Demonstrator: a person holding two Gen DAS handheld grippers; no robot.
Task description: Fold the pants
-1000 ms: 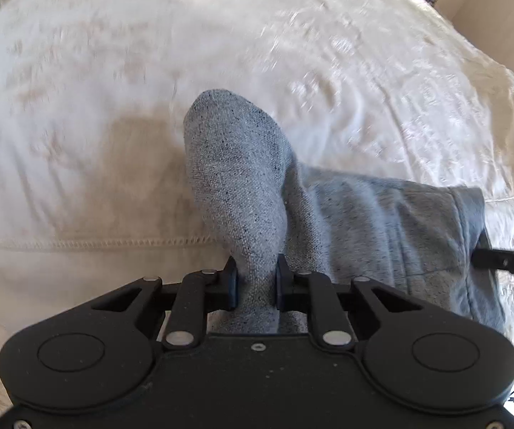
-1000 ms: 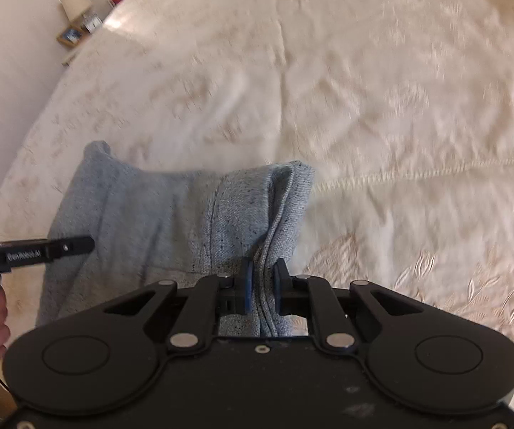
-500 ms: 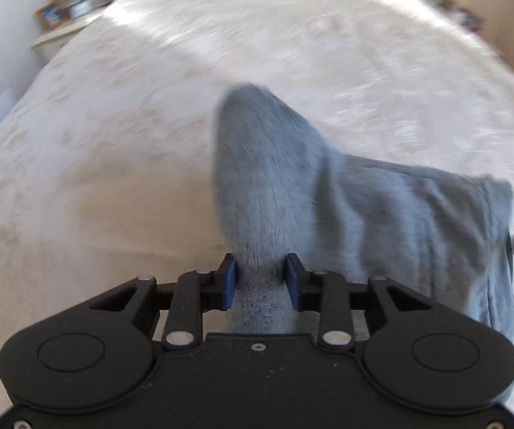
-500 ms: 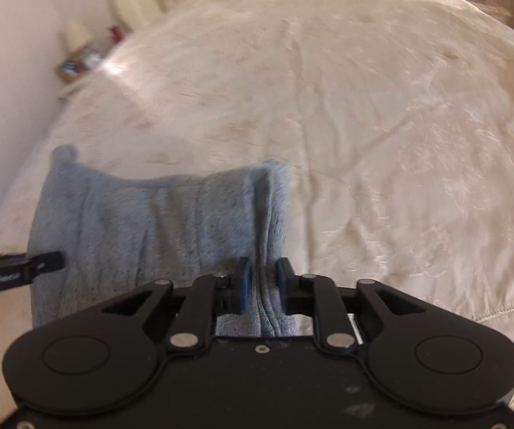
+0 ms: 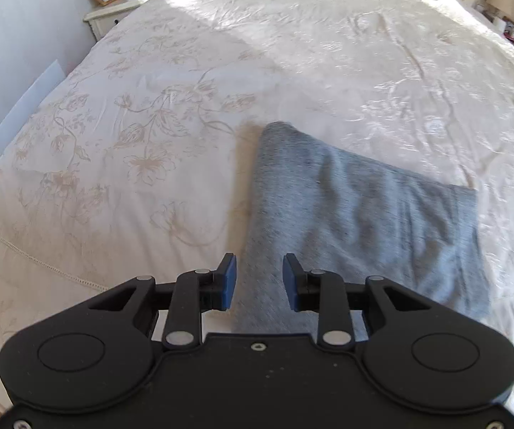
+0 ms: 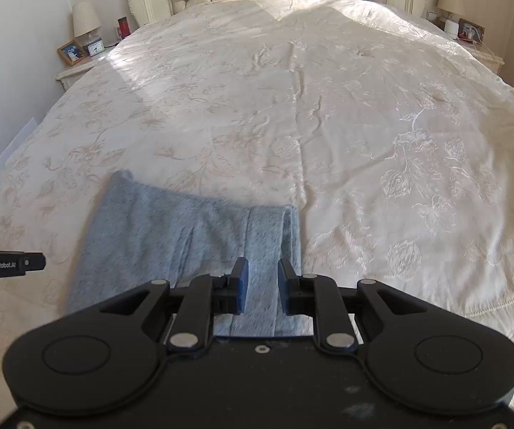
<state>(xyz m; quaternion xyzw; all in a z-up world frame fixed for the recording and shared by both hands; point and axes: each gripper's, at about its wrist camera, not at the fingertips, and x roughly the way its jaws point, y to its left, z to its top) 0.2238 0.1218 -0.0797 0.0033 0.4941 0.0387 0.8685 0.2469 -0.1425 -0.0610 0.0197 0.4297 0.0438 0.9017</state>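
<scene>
Grey pants [image 5: 357, 214], folded into a compact bundle, lying on the cream bedspread [image 5: 149, 143] near its near edge. Left gripper [image 5: 259, 280] above the bundle's left end, fingers apart, gripping nothing. Right gripper [image 6: 263, 284] above the right end, likewise parted, empty.

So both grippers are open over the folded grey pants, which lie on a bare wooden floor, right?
Not quite: the pants lie on a cream bedspread, not a floor; the right wrist view shows the bed up to its headboard. The left gripper and right gripper are indeed open above the folded cloth.
</scene>
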